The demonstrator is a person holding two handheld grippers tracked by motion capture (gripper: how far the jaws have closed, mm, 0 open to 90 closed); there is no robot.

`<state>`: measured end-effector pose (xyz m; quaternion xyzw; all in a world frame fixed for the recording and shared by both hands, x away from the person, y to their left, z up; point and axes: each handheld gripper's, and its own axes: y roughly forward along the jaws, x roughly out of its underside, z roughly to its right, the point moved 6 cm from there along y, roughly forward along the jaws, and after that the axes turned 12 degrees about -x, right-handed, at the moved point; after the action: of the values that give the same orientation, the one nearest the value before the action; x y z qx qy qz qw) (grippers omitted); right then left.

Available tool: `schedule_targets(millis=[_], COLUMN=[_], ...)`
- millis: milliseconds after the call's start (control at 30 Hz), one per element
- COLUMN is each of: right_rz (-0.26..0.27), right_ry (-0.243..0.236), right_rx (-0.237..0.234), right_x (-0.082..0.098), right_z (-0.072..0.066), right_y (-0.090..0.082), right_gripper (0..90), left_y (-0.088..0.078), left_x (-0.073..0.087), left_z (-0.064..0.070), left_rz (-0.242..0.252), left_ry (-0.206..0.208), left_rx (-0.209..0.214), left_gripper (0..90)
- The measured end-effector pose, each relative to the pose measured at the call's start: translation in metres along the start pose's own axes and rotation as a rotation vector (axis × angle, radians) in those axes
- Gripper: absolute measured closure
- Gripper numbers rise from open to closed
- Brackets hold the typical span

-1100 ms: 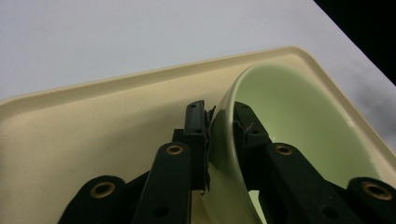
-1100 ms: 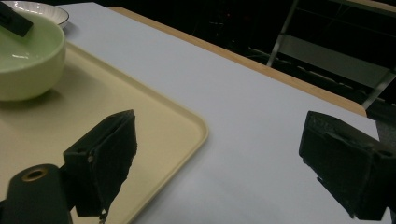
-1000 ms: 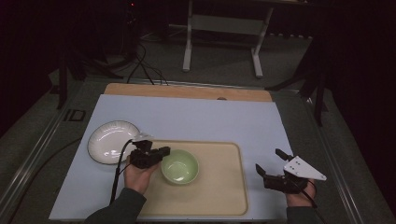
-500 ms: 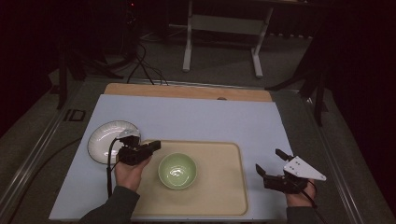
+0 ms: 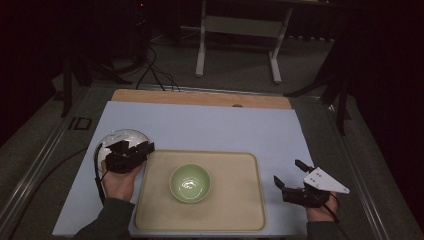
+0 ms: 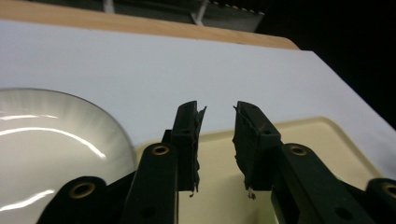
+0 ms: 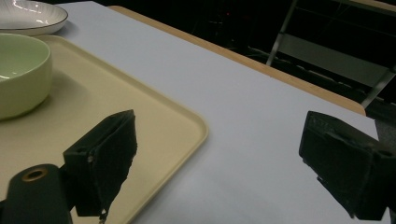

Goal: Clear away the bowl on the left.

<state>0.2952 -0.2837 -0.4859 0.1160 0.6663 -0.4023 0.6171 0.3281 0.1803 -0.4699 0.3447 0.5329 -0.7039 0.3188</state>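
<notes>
Jaws just opening, empty; left gripper [image 5: 131, 153] level over white plate [image 5: 114, 138], beside tray [image 5: 250, 165].

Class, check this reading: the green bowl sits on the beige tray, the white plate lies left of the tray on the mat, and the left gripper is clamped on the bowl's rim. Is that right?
Not quite. The left gripper holds nothing: in the left gripper view its jaws, which have just been opening, stand apart with nothing between them. The high view shows it at the tray's left edge, apart from the green bowl. The bowl does sit on the beige tray, with the white plate to its left.
</notes>
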Motion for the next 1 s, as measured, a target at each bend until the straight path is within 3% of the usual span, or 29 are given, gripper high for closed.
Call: schedule_targets(millis=[133, 367, 800, 1000], right_rz=[0.001, 0.001, 0.002, -0.004], right_ry=[0.002, 0.005, 0.011, 0.019], right_rx=[0.0, 0.001, 0.004, 0.006], right_x=[0.0, 0.001, 0.001, 0.002], right_z=[0.0, 0.0, 0.001, 0.002], right_y=[0.0, 0.0, -0.001, 0.0], right_gripper=[10.9, 10.9, 10.8, 10.8], left_y=[-0.005, -0.014, -0.031, -0.038], left_x=[0.0, 0.001, 0.008, 0.012], left_z=[-0.01, -0.023, -0.051, -0.065], left_rz=[-0.001, 0.007, 0.046, 0.056], left_ry=[0.048, 0.096, 0.127, 0.111], left_rx=[-0.05, -0.11, -0.185, -0.211], left_gripper=[65.3, 58.0, 48.3, 44.3])
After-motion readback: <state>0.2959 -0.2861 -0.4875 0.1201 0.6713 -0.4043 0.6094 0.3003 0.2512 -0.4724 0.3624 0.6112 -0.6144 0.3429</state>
